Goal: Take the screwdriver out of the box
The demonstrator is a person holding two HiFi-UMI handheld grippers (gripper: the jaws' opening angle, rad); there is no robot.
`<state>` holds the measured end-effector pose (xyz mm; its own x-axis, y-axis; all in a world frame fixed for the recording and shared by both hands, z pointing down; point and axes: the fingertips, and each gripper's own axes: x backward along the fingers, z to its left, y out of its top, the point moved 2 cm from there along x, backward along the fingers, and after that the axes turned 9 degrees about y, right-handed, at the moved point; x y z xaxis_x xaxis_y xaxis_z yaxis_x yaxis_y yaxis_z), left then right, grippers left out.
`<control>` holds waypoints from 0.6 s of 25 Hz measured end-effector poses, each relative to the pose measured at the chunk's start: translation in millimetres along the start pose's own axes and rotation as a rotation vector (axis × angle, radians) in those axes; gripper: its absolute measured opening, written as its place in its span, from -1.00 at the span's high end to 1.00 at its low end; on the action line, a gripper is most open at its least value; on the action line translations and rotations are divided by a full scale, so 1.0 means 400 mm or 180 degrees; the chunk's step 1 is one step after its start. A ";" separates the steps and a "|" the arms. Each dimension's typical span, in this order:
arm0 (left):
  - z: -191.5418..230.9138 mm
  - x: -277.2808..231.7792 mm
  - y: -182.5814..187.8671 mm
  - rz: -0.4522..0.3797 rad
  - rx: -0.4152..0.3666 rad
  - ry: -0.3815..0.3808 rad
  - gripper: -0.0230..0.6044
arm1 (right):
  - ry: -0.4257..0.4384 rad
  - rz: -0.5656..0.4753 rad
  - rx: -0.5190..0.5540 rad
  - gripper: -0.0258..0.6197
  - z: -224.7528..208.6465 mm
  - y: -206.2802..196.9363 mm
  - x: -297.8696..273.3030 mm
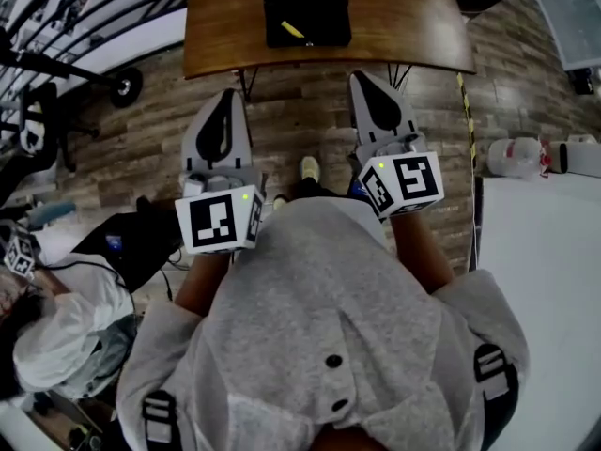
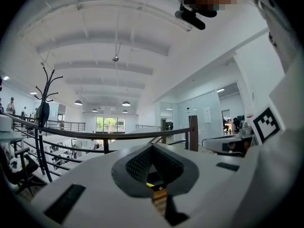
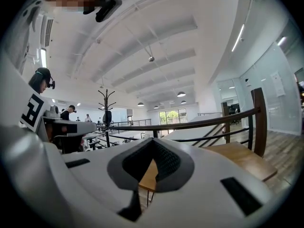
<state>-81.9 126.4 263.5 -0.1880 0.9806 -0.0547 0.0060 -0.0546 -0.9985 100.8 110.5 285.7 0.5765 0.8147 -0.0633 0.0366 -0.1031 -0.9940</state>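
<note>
Ahead of both claws stands a wooden tabletop, and on it rests a black box. The yellow screwdriver lies inside the box, slanted, near the wall closest to me. Box and screwdriver sit farther out than either claw tip, roughly between the lines along which the two claws point, and well apart from both.

Left: my left claw is held level above the wood-plank floor, short of the tabletop's near edge. In the left gripper view its jaws meet at the tips and nothing is between them. Through the small window under the tips shows a sliver of yellow against something dark, with wood below.

Right: my right claw is also level, its tip just at the tabletop's near edge in the head view. In the right gripper view its jaws are likewise closed tip to tip, with nothing held. The tabletop lies beyond them and to their right, and a dark railing runs behind it.

Each claw carries a marker cube at its rear, left and right, close to my grey top.
</note>
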 end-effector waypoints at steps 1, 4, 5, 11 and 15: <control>-0.017 -0.014 -0.009 0.0006 -0.0023 0.0004 0.89 | 0.0012 0.0006 0.0000 0.88 -0.023 -0.010 0.001; -0.083 -0.070 -0.061 0.0048 -0.0076 0.0025 0.89 | 0.0030 -0.0007 -0.0043 0.88 -0.115 -0.063 0.003; -0.099 -0.095 -0.074 0.0055 -0.0092 0.0035 0.89 | 0.0027 -0.0005 -0.0077 0.88 -0.145 -0.079 -0.004; -0.114 -0.188 -0.088 0.0167 -0.0156 0.0099 0.89 | 0.0051 0.0037 -0.0143 0.88 -0.228 -0.090 -0.061; -0.130 -0.219 -0.082 0.0199 -0.0173 0.0124 0.89 | 0.0106 0.0060 -0.0162 0.88 -0.259 -0.088 -0.078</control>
<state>-14.7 52.0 301.0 -0.1473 0.9823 -0.1161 0.0699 -0.1068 -0.9918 166.1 29.6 331.9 0.6041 0.7930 -0.0781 0.0664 -0.1478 -0.9868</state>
